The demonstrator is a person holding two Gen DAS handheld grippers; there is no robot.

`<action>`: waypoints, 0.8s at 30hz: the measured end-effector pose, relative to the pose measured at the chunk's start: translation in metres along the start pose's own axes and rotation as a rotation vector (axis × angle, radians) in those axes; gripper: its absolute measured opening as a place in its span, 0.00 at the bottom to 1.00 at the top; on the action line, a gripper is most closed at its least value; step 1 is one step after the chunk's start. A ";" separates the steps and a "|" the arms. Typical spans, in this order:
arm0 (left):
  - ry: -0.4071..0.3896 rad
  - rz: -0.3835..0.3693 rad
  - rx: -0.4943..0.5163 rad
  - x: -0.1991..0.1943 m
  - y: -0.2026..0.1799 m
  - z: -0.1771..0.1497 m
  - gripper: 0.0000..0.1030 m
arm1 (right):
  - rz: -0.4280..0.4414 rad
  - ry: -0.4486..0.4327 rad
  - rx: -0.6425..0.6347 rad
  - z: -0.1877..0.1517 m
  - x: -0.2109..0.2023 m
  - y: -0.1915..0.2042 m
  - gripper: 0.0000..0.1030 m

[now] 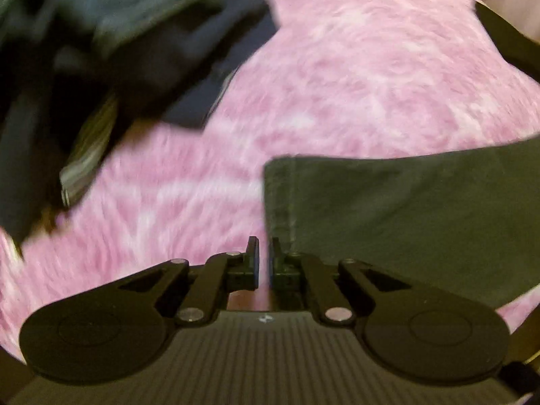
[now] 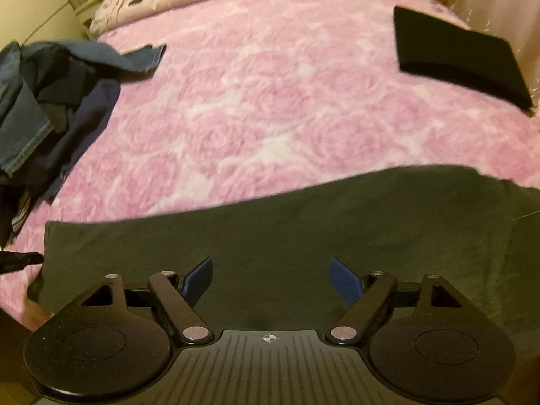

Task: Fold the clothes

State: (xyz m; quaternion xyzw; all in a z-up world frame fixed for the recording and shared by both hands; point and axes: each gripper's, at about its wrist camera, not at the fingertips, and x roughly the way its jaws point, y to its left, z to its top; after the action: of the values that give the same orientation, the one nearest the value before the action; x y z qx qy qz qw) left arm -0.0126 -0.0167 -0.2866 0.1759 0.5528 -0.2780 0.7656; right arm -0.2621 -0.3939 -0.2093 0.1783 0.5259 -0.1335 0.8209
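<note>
Olive garment point(image 2: 270, 236) flat along pink bedspread point(image 2: 270, 101) near edge; left jaws clenched empty, right released.

Two wrist views, steeply downward, close above the shared pink bedspread point(image 2: 270, 101).

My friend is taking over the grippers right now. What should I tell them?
Left gripper: shut, nothing clearly held, at the corner of the dark green garment.
Right gripper: open above that garment, which lies spread on the pink blanket.
Done: one black folded piece lies at the far right.
Left: fold the green one, then the pile of dark clothes on the left.
</note>
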 end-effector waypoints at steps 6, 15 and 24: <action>-0.059 -0.003 0.081 -0.027 0.005 0.007 0.07 | -0.017 0.077 0.031 -0.017 0.016 -0.010 0.79; -0.067 -0.133 0.344 -0.028 -0.097 0.058 0.19 | -0.138 -0.034 0.152 -0.004 -0.014 -0.096 0.79; -0.058 -0.342 0.563 -0.011 -0.288 0.124 0.27 | -0.288 -0.088 0.253 0.016 -0.042 -0.278 0.79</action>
State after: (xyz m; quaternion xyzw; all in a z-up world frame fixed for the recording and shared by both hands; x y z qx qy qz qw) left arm -0.1010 -0.3109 -0.2248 0.2773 0.4537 -0.5495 0.6444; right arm -0.3795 -0.6498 -0.2069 0.1966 0.4886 -0.3224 0.7866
